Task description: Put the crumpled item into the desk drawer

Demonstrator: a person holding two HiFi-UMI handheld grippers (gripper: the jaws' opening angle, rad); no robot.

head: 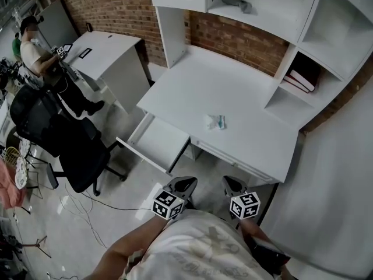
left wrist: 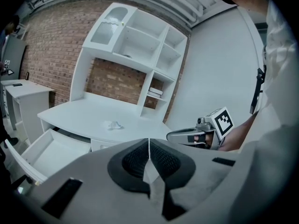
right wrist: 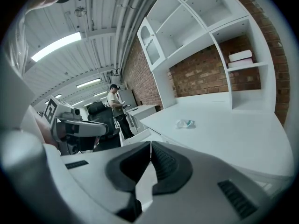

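A small crumpled white and teal item (head: 215, 121) lies near the front of the white desk top (head: 245, 98); it also shows as the crumpled item (left wrist: 113, 124) in the left gripper view and the crumpled item (right wrist: 185, 123) in the right gripper view. The desk drawer (head: 158, 142) stands pulled out at the desk's left front, empty inside. My left gripper (head: 185, 185) and right gripper (head: 232, 185) hover side by side in front of the desk, short of its front edge. Both are shut with nothing between the jaws.
The desk carries a white hutch (head: 274, 16) with books (head: 304, 77) in a right-hand cubby. A black office chair (head: 58, 139) stands to the left. Behind it a person (head: 35, 54) sits at a second white desk (head: 111, 54). Cables lie on the floor (head: 87, 209).
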